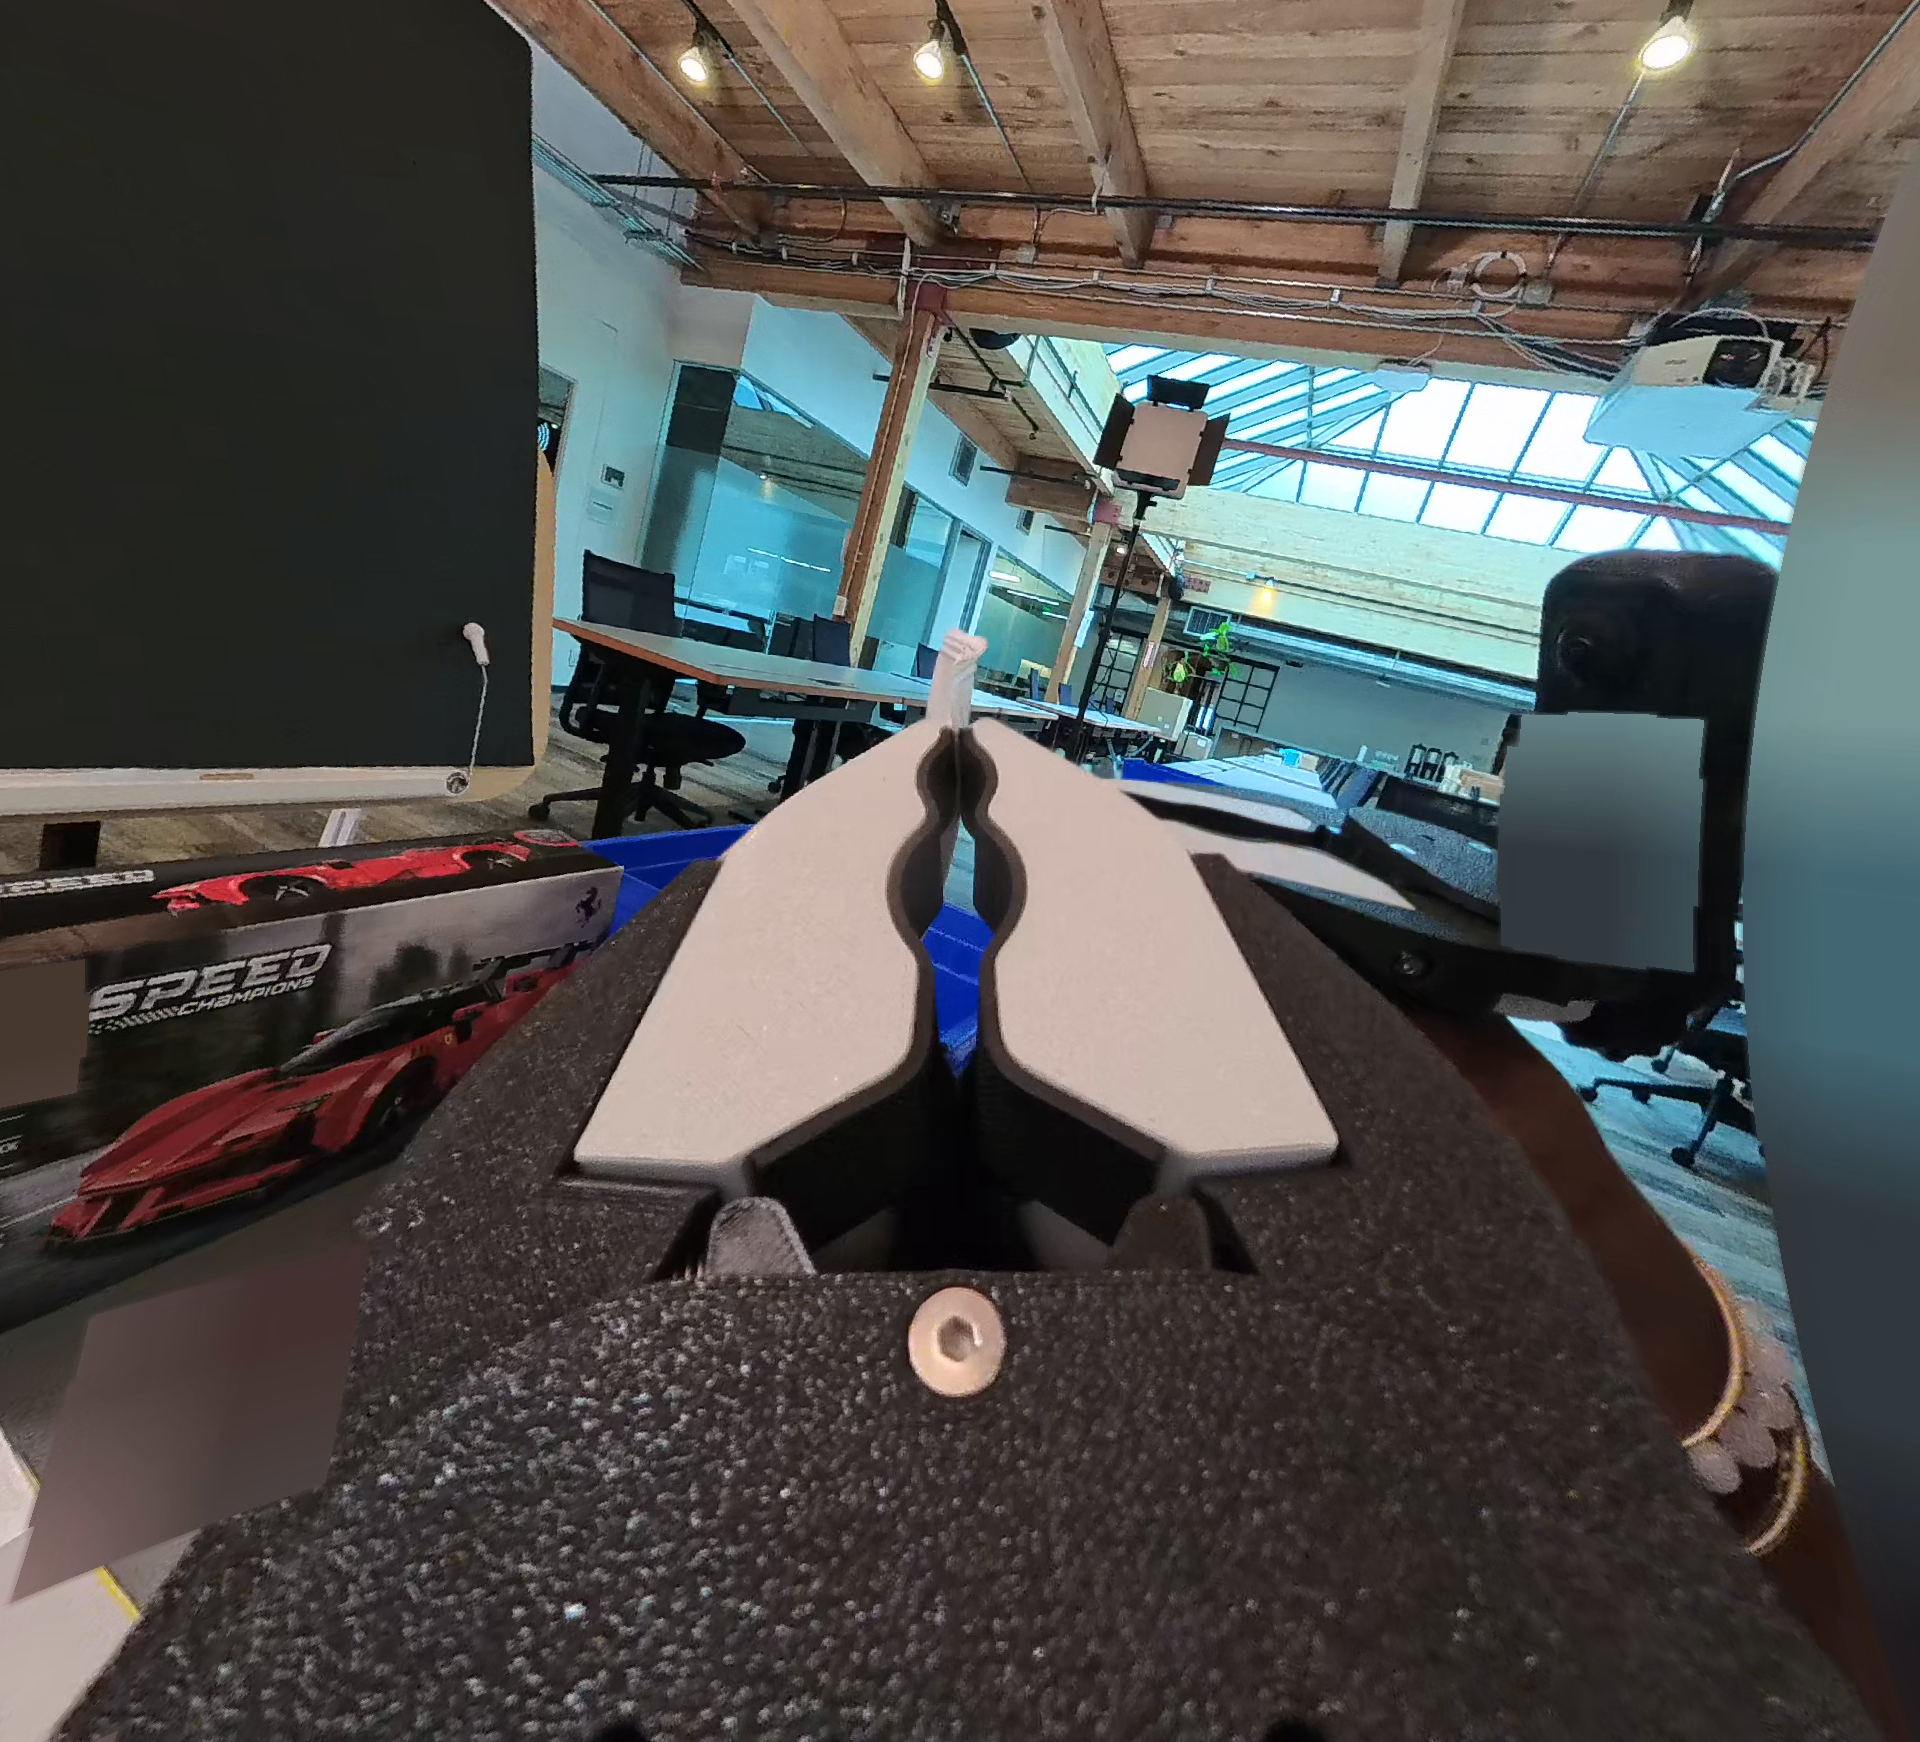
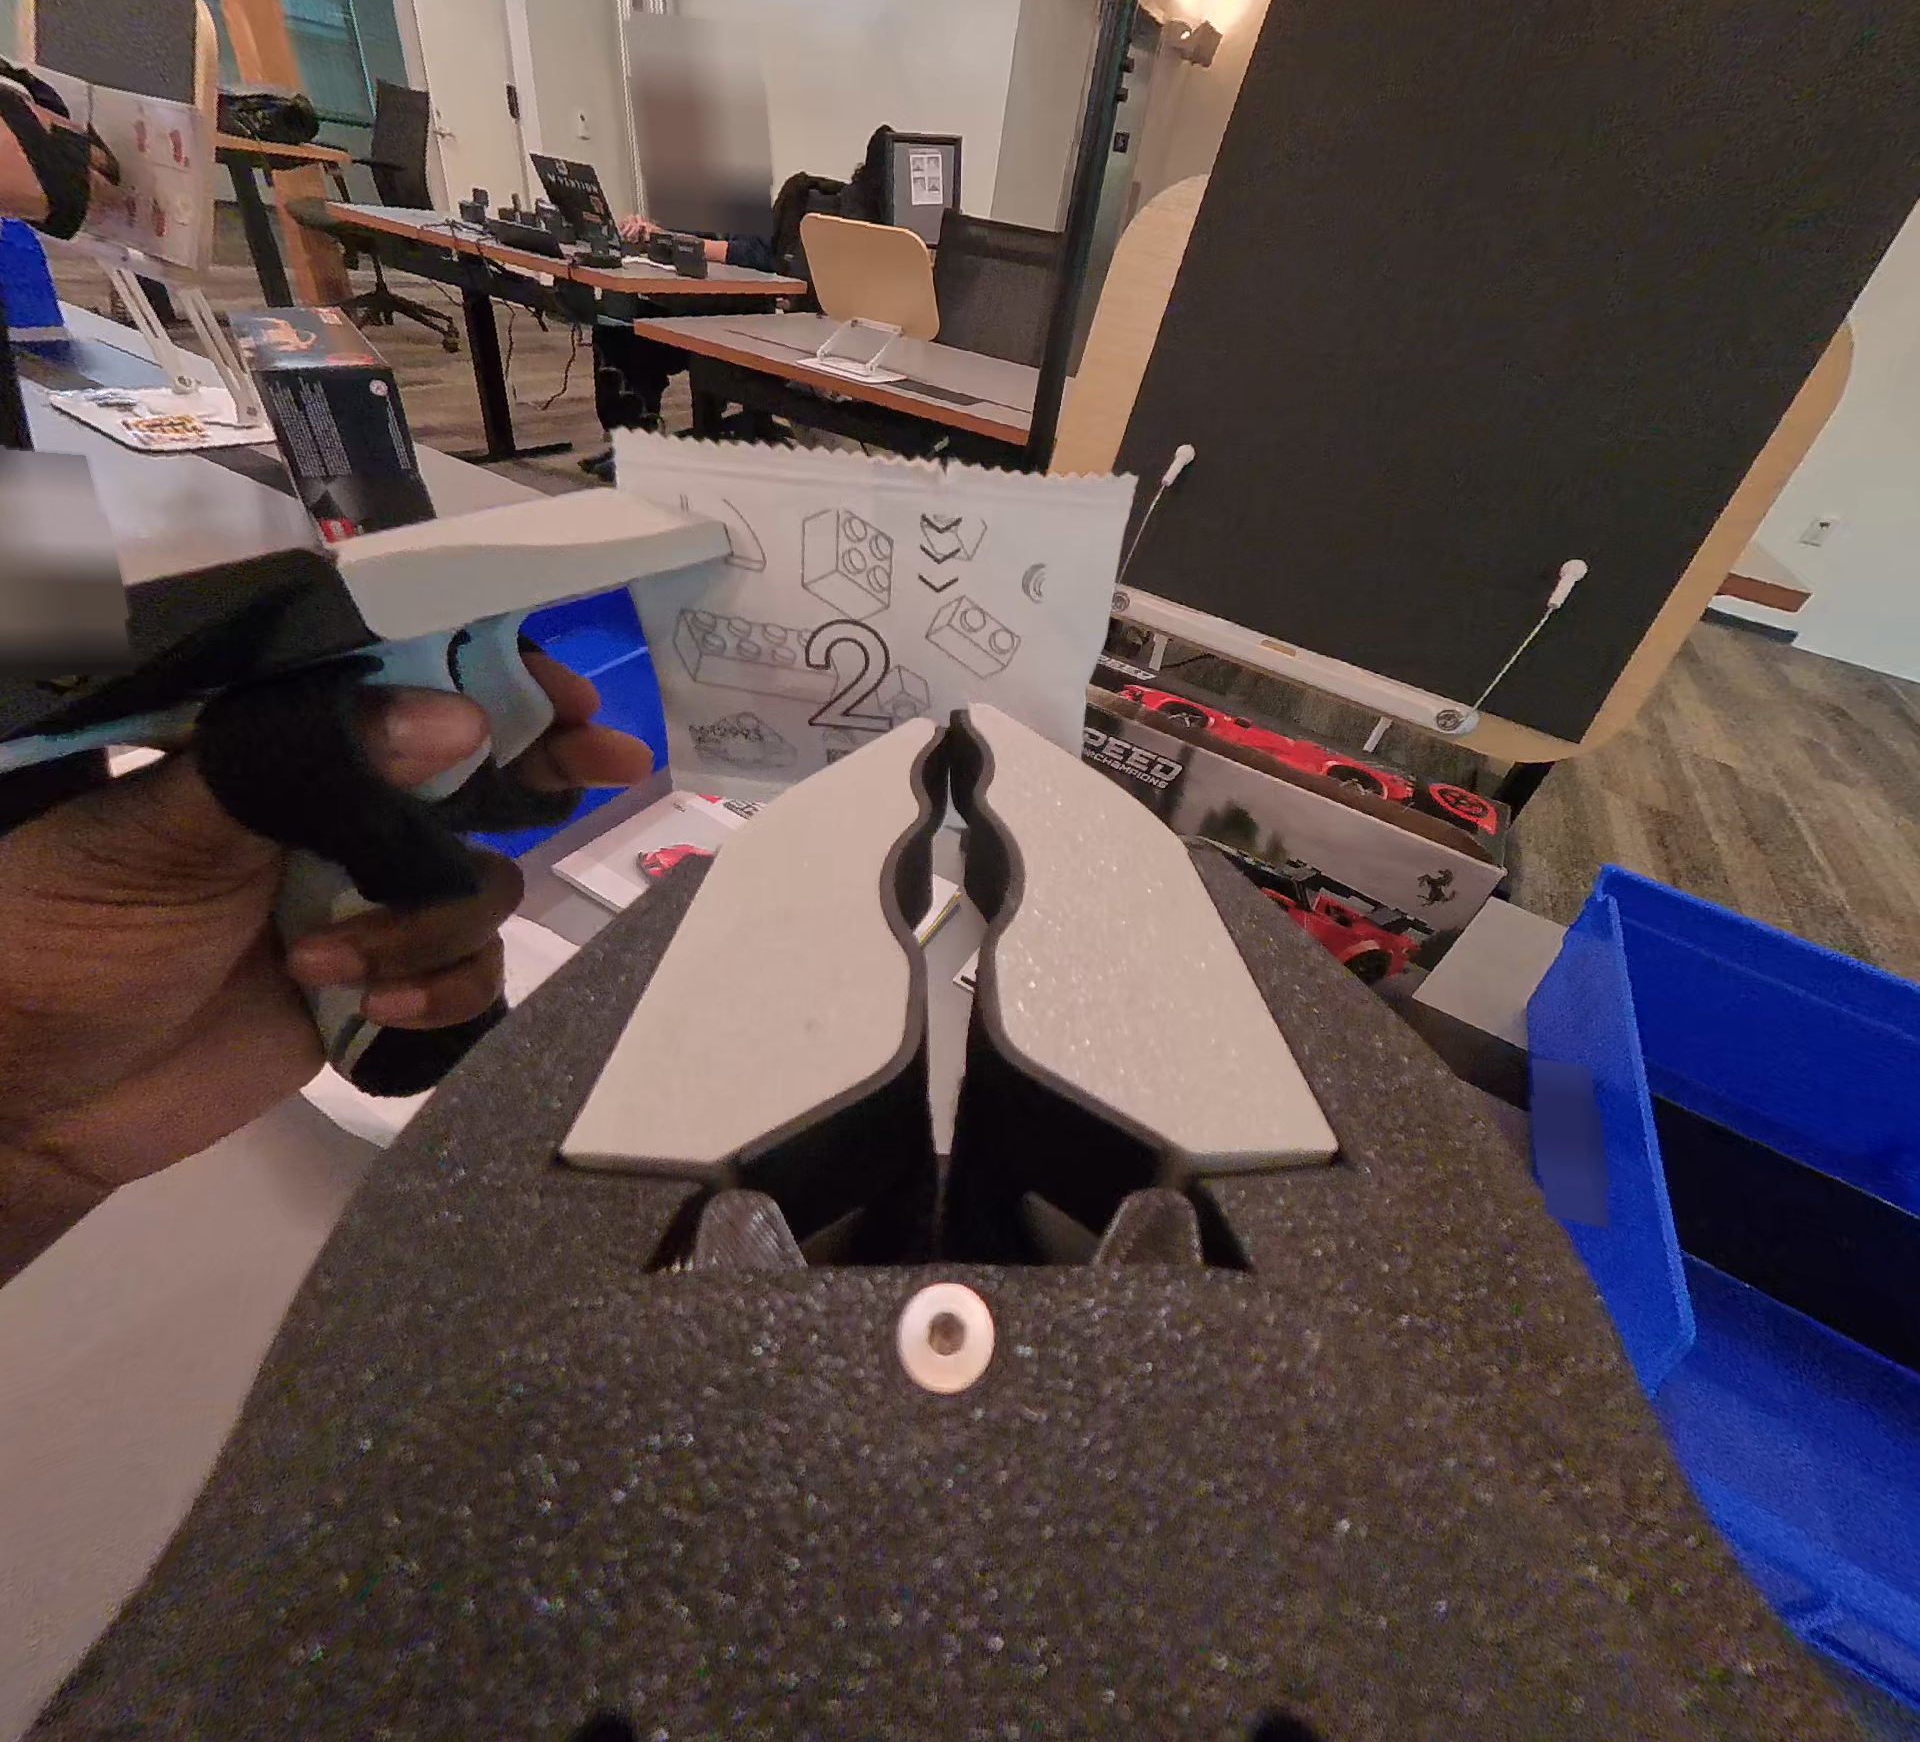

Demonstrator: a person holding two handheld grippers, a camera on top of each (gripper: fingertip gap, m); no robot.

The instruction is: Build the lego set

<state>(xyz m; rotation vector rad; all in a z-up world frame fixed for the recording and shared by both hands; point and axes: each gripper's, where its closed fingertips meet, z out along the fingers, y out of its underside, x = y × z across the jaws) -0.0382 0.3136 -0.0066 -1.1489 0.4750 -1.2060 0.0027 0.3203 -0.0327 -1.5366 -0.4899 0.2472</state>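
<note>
Right wrist view: both grippers' fingers pinch a white paper bag [image 2: 883,591] above a grey table [image 2: 156,1329].

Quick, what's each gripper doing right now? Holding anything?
Left gripper: closed on the white paper bag's upper corner.
Right gripper: closed at the bag's bottom edge; hold unclear.

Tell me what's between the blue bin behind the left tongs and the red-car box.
A white paper bag, upright, its upper left edge pinched in the left tongs; a booklet lies below it. Right wrist view shows this.
</note>
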